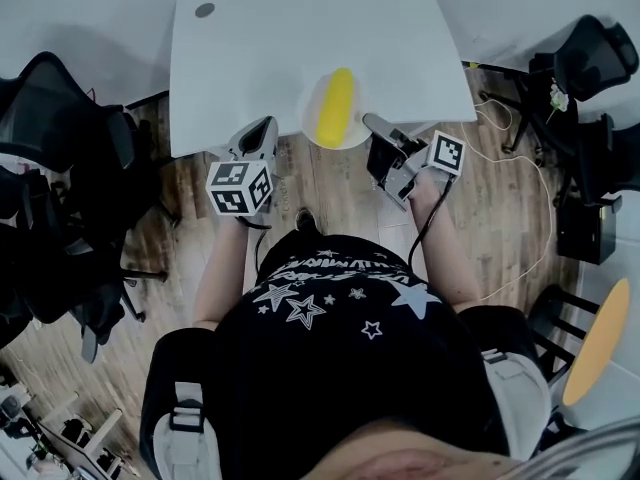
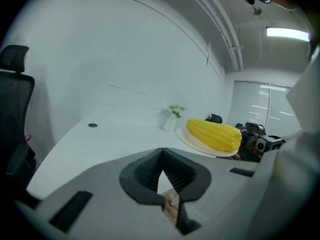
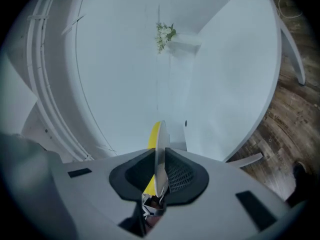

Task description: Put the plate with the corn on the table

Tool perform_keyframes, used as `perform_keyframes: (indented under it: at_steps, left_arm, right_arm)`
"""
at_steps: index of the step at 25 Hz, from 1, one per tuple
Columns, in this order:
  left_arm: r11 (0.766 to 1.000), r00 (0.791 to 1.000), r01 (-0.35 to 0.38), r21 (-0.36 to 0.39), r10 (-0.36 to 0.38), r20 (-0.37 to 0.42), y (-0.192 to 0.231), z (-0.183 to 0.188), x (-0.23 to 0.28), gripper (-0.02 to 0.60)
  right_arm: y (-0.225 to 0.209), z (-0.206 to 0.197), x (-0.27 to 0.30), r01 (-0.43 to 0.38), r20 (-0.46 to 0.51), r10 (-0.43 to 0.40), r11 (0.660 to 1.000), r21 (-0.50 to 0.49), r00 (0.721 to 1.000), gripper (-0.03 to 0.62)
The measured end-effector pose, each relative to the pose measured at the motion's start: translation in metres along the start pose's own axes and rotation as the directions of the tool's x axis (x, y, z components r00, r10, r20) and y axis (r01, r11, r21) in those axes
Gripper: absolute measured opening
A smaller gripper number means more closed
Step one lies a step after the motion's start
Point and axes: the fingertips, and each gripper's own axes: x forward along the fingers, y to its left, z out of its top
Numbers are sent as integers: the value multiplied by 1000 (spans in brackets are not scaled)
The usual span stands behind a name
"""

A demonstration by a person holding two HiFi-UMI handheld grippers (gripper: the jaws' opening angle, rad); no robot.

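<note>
My right hand-held gripper [image 1: 372,125] is clamped on the rim of the plate [image 1: 312,118]. The corn [image 1: 338,106] lies on the plate, just ahead at the counter's [image 1: 250,58] near edge. My left hand-held gripper [image 1: 265,128], just beside the plate, has its jaws together with nothing between them.

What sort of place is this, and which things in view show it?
Probably an office or meeting room: a white table, black office chairs beside it, and window blinds below a ceiling strip light.

I find the right gripper [image 1: 377,126] with fingers clamped on the plate [image 1: 311,113] rim, the left gripper [image 1: 264,130] with fingers together and empty, and 2 forearms extended forward.
</note>
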Motion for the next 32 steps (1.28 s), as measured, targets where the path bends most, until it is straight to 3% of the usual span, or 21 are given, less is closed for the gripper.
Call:
perform_keyframes:
  at_steps: [6,11,17,32]
  left_arm:
    - [998,998,54,26,-54,-10,28,15,21,6]
    - [998,998,58,7,-58,-3,38,18,30,6]
    - [999,999,40,-24,-40,-7,41,16,45,6]
    - [999,1000,-22,-42,21,-22,91,59,169,6]
  right_arm:
    - [2,18,31,6,47,-5,1000,-19,999,49]
    - [-6,25,42,29,48,-29,1000,-5,998,49]
    - [-9,48,61,-1,22,1,1000,25,1000,51]
    - [-38,167,142,-15,-76,14,1000,-14,997,52]
